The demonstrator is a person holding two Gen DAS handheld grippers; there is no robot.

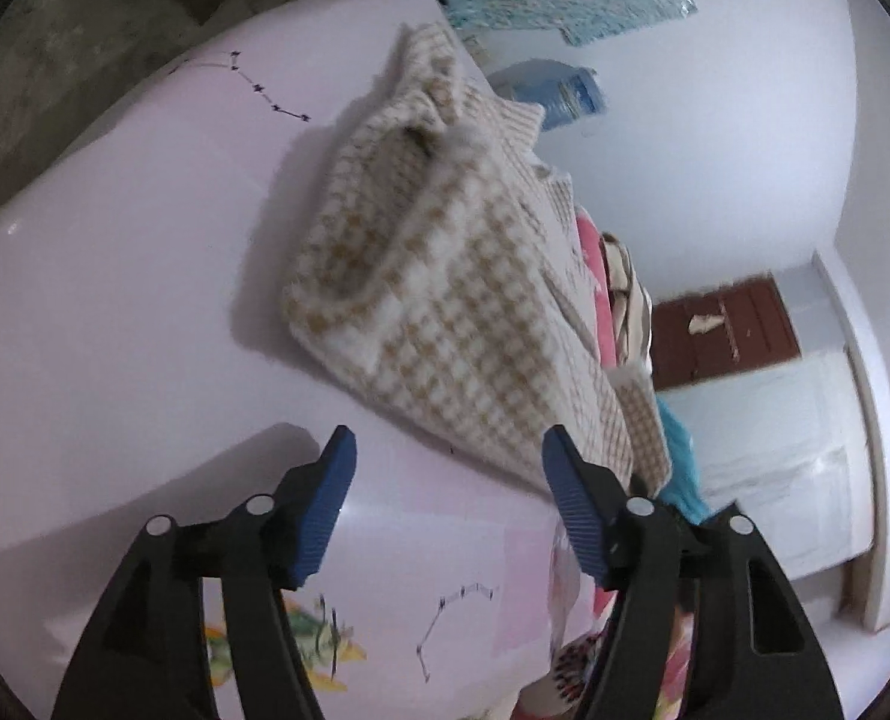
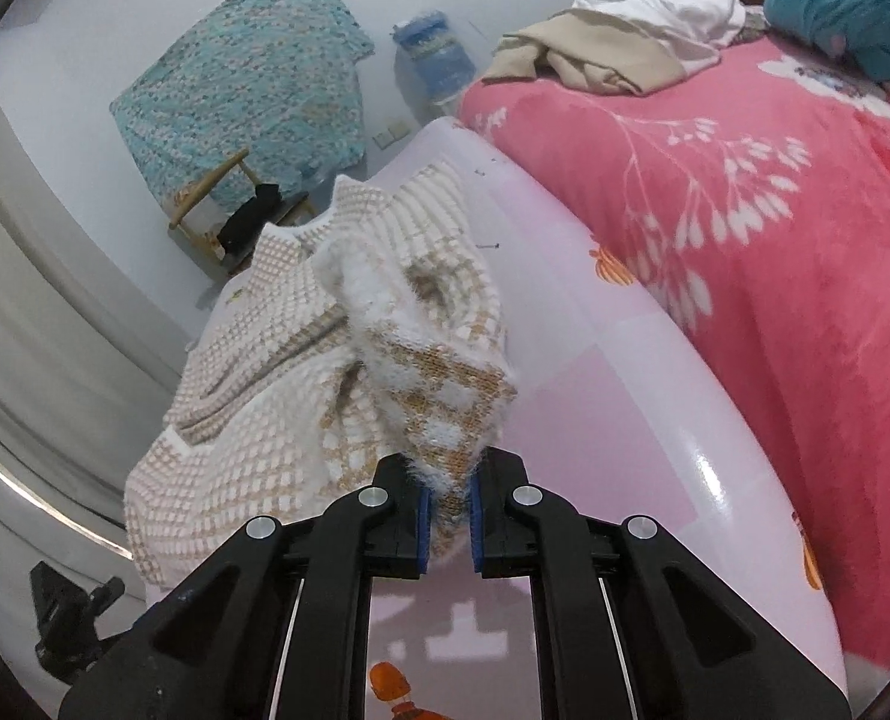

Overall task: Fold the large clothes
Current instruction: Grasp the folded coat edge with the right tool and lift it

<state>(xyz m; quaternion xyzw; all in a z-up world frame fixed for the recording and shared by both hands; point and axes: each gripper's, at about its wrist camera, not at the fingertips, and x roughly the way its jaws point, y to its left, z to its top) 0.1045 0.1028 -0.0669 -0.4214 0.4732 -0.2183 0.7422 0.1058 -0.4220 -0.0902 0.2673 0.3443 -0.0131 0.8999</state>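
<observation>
no writing, brand or label can be read anywhere in either view; the pale pink sheet (image 1: 114,300) under the work carries only small dotted line drawings and cartoon prints.

in my left wrist view, the checked sweater (image 1: 445,300), cream and tan, lies bunched on the sheet in the middle of the frame, running from the upper centre down toward the lower right. my left gripper (image 1: 448,468) sits at the bottom of the frame with its blue pads (image 1: 324,516) spread wide apart. nothing is between them; the sweater's near edge passes just above and behind the right-hand pad, and i cannot tell if it touches.

in my right wrist view, the same sweater fills the centre and lower left, heaped on the sheet. my right gripper (image 2: 448,516) at the bottom centre is clenched on a fuzzy corner of the sweater, the knit pinched between the two pads and rising up out of them in a loose fold.

a pink flowered blanket (image 2: 745,240) covers the right of this frame, with a beige and white heap of clothes (image 2: 613,42) at the upper right. a teal patterned cloth (image 2: 246,72) hangs on the wall at upper left.
</observation>
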